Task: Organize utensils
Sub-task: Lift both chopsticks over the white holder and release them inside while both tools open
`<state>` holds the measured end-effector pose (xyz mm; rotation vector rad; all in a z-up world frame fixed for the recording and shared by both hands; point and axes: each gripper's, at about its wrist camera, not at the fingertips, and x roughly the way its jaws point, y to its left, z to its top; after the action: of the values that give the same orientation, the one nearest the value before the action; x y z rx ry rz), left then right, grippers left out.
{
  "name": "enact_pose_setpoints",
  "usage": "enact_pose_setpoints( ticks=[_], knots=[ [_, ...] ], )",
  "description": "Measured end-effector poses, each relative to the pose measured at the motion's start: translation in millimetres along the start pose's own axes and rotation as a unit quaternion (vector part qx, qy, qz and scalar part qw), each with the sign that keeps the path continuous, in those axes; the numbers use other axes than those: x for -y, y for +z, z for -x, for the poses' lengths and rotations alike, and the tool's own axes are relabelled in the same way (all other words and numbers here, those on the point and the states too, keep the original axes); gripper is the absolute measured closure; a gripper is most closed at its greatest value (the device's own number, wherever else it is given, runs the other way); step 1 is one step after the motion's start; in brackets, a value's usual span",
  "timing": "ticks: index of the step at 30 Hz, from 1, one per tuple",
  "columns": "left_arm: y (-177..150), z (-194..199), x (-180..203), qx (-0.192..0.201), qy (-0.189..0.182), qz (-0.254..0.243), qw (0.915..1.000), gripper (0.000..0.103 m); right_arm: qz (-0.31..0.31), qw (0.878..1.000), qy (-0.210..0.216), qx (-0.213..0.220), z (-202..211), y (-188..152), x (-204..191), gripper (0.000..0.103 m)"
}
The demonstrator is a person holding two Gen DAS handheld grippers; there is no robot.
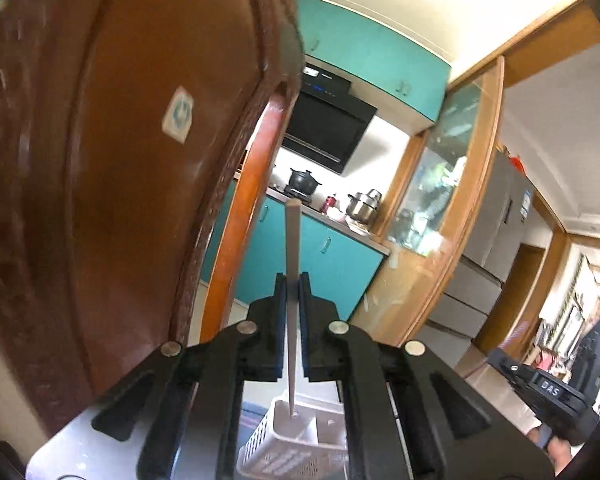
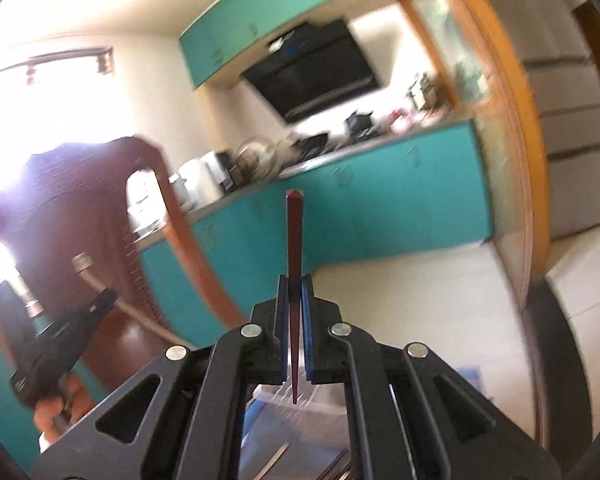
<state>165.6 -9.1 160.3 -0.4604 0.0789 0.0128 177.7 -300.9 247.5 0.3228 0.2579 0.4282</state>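
My left gripper (image 1: 292, 280) is shut on a grey chopstick (image 1: 292, 240) that stands upright between the blue pads, its thin tip hanging over a white slotted utensil basket (image 1: 296, 444) below. In the right wrist view my right gripper (image 2: 294, 280) is shut on a dark red chopstick (image 2: 294, 232), also upright, tip pointing down. Several more utensils (image 2: 276, 462) lie blurred beneath it. The left gripper (image 2: 56, 344), held by a hand, shows at that view's left edge; the right gripper (image 1: 556, 396) shows at the lower right of the left wrist view.
A carved brown wooden chair back (image 1: 100, 160) rises close on the left. Beyond it is a kitchen with teal cabinets (image 1: 320, 256), a black range hood (image 1: 324, 128), pots on the counter (image 1: 364, 204), a glass partition (image 1: 432, 200) and a grey fridge (image 1: 496, 220).
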Motion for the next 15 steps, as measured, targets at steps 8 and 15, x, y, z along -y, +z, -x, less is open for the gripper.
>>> enact_pose_setpoints(
  ticks=[8,15],
  knots=[
    [-56.4,-61.3,7.9,-0.069,0.035,-0.050,0.9957,0.096,0.036,0.996,-0.052,-0.056,-55.2,-45.6,7.8,0.096],
    [-72.6,-81.7,3.9,-0.103,0.041,-0.055,0.9923,0.096,0.035,0.994,-0.058,-0.080,-68.1,-66.9,11.4,0.096]
  ],
)
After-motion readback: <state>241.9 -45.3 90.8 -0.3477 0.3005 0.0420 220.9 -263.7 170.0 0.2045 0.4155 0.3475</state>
